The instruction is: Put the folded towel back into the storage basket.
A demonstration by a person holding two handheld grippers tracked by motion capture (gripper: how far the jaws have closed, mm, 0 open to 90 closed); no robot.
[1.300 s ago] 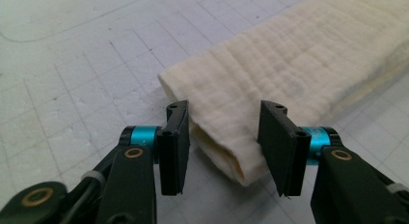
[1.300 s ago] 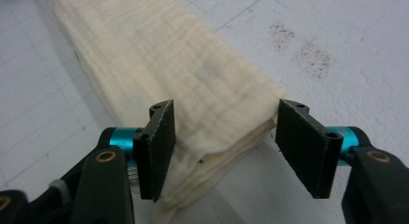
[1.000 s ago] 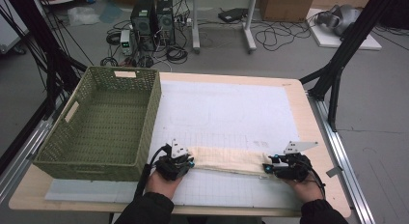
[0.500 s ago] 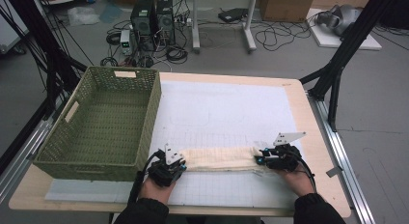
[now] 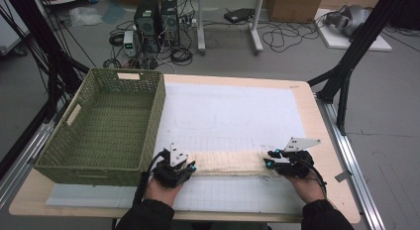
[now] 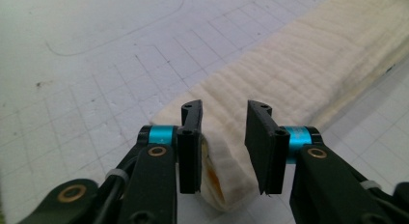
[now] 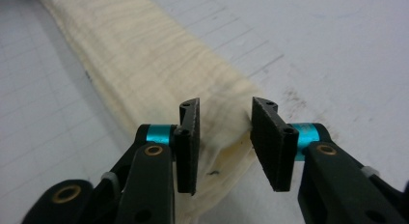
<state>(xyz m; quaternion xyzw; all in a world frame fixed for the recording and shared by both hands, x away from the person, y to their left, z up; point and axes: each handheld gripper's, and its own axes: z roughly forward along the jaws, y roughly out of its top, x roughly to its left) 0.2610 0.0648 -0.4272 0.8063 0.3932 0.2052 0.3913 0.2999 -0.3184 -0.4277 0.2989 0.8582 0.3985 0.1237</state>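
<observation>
One basket (image 5: 148, 136), green wicker, sits at the left of the table (image 5: 317, 121) with nothing visible inside it. Just right of its near corner is the left gripper (image 5: 189, 166), at the left end of the cloth (image 5: 228, 163). One cloth only: cream, folded into a long narrow strip, lying flat along the near part of the white gridded mat (image 5: 233, 111). In the left gripper view the folded end sits between the jaws, but they've just been opening and a gap shows on one side, so that gripper (image 6: 224, 118) is loose around the cloth (image 6: 299, 64), not clamping it.

At the right end is the right gripper (image 5: 270, 158). Its jaws have just been closing, with the cloth's end between them. From the right gripper view the pads (image 7: 270, 137) look apart from the fabric (image 7: 144, 50) — hard to be sure at the lower edge — so I'd call it open, not yet pinching.

Progress, as I judge it: the long fold looks done and the strip lies straight. What's left is probably a regrip at both ends, a further fold or lift, then into the basket. Nothing is stowed yet.

Count: two grippers, one cloth, one basket, one mat.
</observation>
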